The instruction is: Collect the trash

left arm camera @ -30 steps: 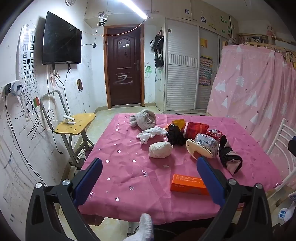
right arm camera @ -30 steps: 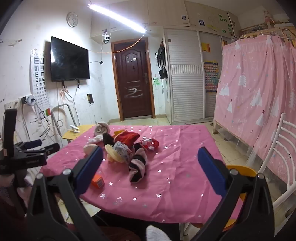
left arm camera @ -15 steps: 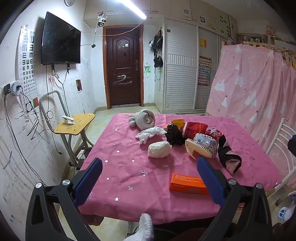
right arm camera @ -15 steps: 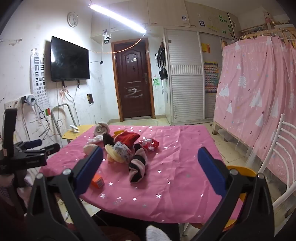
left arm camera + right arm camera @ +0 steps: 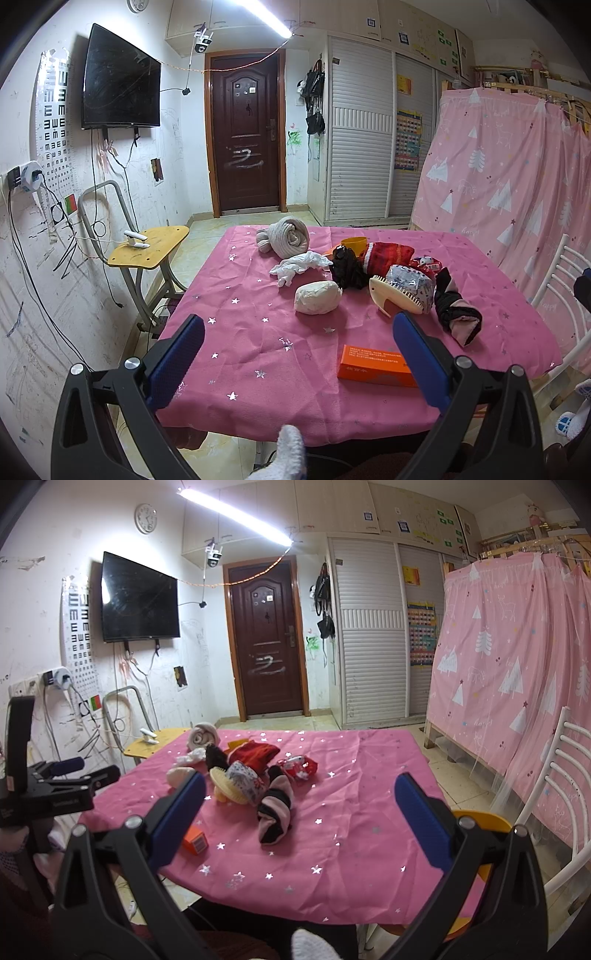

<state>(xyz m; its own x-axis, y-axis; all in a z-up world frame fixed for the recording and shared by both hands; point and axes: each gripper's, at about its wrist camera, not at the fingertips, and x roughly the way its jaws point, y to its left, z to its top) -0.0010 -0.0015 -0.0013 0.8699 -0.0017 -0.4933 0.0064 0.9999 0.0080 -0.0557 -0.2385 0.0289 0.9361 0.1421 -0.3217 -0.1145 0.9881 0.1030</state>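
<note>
Almost nothing has changed over the last second: my left tool (image 5: 297, 354) still hangs released over the near edge of the table (image 5: 240, 343), its blue pads spread wide and nothing between them, and my right tool (image 5: 299, 812) is likewise released and empty over the near right part of the cloth. From the left wrist view the scene has slid only a hair, so I read this as a pause before the first pick, with no trash collected yet. The likely trash sits in a loose cluster toward the far middle of the table: a crumpled white tissue (image 5: 301, 264), a white wadded lump (image 5: 317, 297) just near of it, and a red snack wrapper (image 5: 297, 766) on the right of the pile. An orange box (image 5: 373, 365) lies alone near the front edge, closest to my left tool. Mixed in are things I would leave: a rolled beige cloth (image 5: 286, 236) at the far side, a cream comb (image 5: 393, 301) leaning on a patterned pouch (image 5: 412, 286), and a pink-and-black sock (image 5: 275, 812). I see no bin in either view, so where the trash goes is unclear to me. The orange box looks like the easiest first reach.
</note>
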